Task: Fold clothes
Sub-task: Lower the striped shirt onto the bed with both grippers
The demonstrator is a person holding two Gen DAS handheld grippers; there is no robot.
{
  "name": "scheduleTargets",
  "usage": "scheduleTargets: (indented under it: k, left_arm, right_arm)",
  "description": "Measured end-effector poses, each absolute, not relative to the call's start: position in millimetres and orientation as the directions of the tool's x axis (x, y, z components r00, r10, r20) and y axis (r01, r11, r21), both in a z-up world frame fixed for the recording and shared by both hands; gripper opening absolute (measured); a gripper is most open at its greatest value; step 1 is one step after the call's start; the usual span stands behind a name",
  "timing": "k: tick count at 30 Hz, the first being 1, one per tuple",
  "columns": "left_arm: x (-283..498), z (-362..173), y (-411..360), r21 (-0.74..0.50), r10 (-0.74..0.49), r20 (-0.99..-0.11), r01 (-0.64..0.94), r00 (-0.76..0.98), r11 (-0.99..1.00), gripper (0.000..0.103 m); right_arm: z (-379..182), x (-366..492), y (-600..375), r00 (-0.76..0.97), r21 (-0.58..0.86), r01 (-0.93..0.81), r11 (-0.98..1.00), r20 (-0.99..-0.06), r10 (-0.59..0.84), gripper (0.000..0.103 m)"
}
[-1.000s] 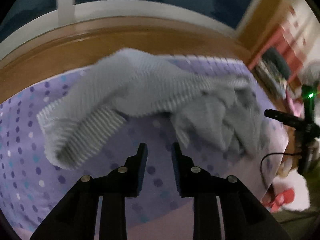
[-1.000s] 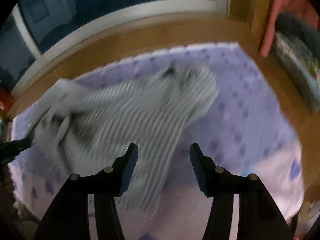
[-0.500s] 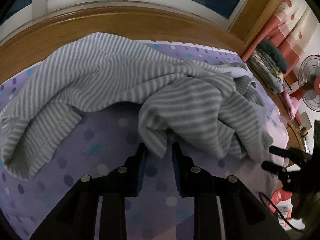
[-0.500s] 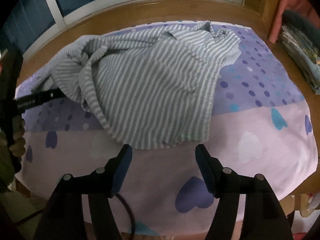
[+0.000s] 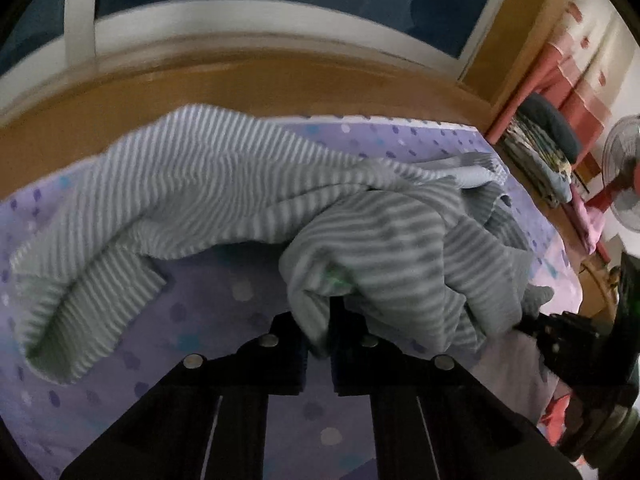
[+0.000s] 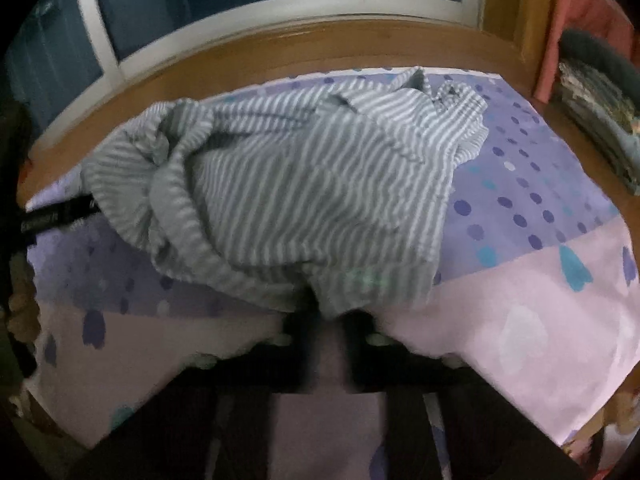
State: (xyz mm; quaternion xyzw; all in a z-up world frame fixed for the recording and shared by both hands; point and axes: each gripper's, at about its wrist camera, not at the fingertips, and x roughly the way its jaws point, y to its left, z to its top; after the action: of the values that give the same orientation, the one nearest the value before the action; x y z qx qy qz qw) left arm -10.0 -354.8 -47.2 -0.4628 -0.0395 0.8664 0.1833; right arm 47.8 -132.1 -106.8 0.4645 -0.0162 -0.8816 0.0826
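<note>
A grey-and-white striped shirt (image 5: 248,200) lies crumpled on a purple dotted bedsheet (image 5: 224,304); it also shows in the right wrist view (image 6: 304,196). My left gripper (image 5: 319,330) is shut on a fold of the shirt's edge. My right gripper (image 6: 326,320) is shut on the shirt's near hem, which drapes over its fingertips. In the left wrist view the right gripper (image 5: 560,328) shows at the shirt's right end. In the right wrist view the left gripper (image 6: 60,212) shows at the shirt's left side.
The sheet (image 6: 520,320) covers a surface with a wooden ledge (image 6: 360,44) and a window behind. A stack of folded clothes (image 6: 596,112) sits at the right. A fan (image 5: 624,184) stands far right in the left wrist view.
Both grippers moved forward onto the shirt and closed. The right one was wide open half a second ago and now pinches the hem. The left now holds a fold.
</note>
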Motion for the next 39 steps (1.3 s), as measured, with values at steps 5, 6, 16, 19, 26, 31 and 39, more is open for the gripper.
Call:
scheduleTargets:
  k: [5,6,16,19,26,31,39]
  left_arm:
    - [-4,-6,-362,-0.183,0.317,-0.760,-0.281,-0.568,-0.942,0.006]
    - [-3,4,-365,-0.175,0.310,-0.751,-0.278,-0.583,-0.945,0.006]
    - [8,87,-345,-0.156,0.401,-0.673,-0.411,-0.621,-0.898,0.011]
    - [-8,75,-312,-0.128,0.407,-0.695,-0.455,-0.593,-0.881,0.013]
    - [-62,10,-252,-0.214,0.430,-0.804,-0.475,-0.411,-0.854,0.013]
    - [-43,-5,-268,-0.243,0.432,-0.817,-0.451,-0.383,-0.859,0.014]
    - [9,-18,-319,-0.194,0.346,-0.849,-0.373,-0.399,-0.907,0.026]
  right_arm:
    - [-45,46,-120,-0.700,0.103,0.094,-0.990,-0.701,-0.139,0.003]
    - [-28,46,-114,-0.738,0.088,0.074,-0.993,-0.665,-0.114,0.003]
    - [44,23,-30,-0.837,-0.008,-0.126,-0.992,-0.536,0.111,0.003]
    - [36,2,-3,-0.772,-0.105,-0.313,-0.944,-0.551,0.317,0.003]
    - [-58,-58,46,-0.558,-0.227,-0.313,-0.922,-0.742,0.372,0.005]
    - [-64,-40,49,-0.517,-0.197,-0.290,-0.937,-0.791,0.326,0.035]
    - [-40,38,-35,-0.574,0.013,0.030,-0.999,-0.818,-0.028,0.060]
